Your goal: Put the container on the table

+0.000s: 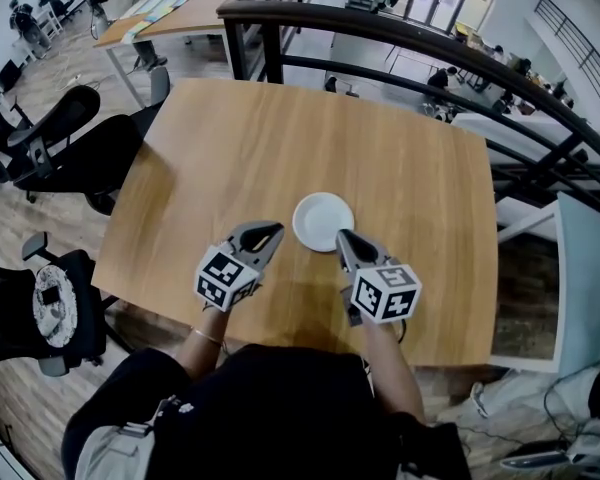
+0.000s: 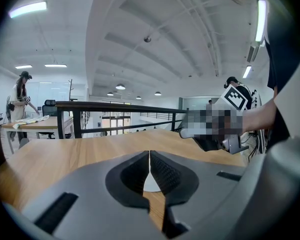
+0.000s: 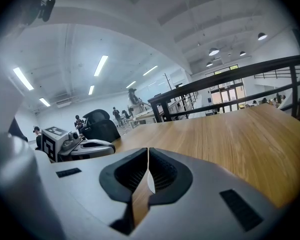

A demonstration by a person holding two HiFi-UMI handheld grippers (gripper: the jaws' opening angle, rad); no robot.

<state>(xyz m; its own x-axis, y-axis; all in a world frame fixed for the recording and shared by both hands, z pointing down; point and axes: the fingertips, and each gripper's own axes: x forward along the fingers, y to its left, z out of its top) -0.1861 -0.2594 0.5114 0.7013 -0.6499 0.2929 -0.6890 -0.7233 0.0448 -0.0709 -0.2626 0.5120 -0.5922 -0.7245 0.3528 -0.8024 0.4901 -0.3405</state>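
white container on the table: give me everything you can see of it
The container is a small, white, round, shallow dish, plain and seemingly empty; the material is unclear, maybe plastic. It lies flat on the wooden table, near the person's edge, between both grippers. The right gripper, jaws together, has its tip at the rim; whether it pinches the rim cannot be told. The left gripper, also shut, is just clear of it.

Open tabletop [image 1: 280,138] is offered beyond the white container [image 1: 322,220], which is flanked closely by the left claw [image 1: 276,231] and right claw [image 1: 342,236]. The far edge is bounded by a black railing [image 1: 400,34].
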